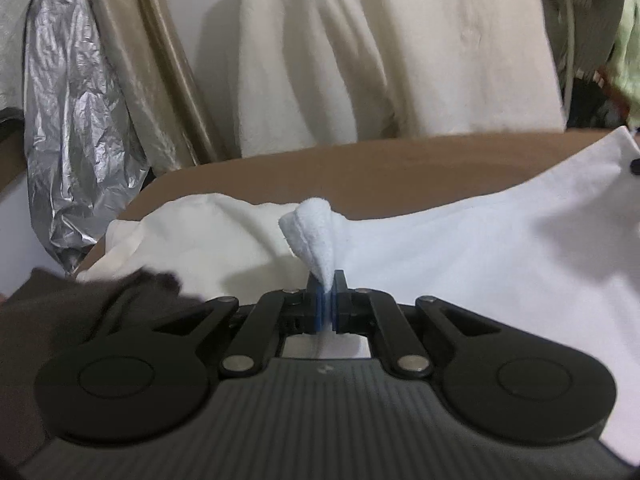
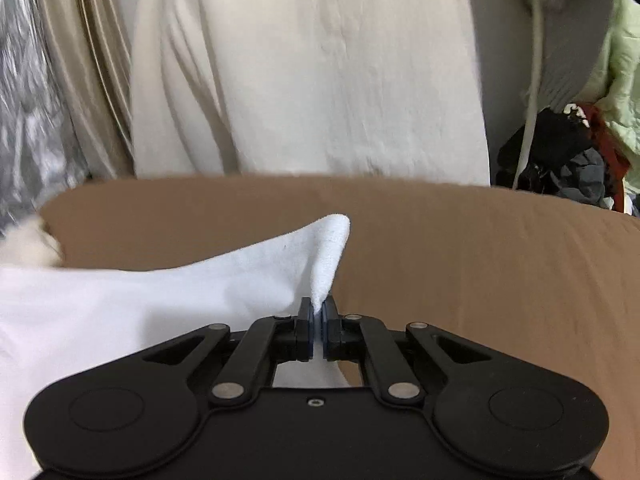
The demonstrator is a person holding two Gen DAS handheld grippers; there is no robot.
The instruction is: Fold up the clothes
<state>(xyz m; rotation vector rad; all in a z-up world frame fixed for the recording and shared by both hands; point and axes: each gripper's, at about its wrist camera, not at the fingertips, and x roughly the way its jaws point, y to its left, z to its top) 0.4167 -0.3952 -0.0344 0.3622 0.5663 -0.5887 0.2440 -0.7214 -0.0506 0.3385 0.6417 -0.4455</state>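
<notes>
A white garment (image 1: 480, 256) lies spread on a brown surface (image 1: 360, 176). My left gripper (image 1: 327, 292) is shut on a pinched-up fold of its far edge, and the cloth peaks above the pads. In the right wrist view the same white garment (image 2: 120, 296) stretches off to the left, and my right gripper (image 2: 318, 316) is shut on its raised corner. A cream garment (image 1: 180, 236) lies beside the white one at the left. A dark button (image 1: 635, 166) shows at the garment's far right edge.
A brown cloth (image 1: 60, 320) lies at the near left. Behind the brown surface (image 2: 480, 264) hang cream fabric (image 2: 312, 80), a beige curtain (image 1: 132, 80) and crinkled silver sheeting (image 1: 68, 120). A heap of dark and pale green clothes (image 2: 580, 152) sits at the far right.
</notes>
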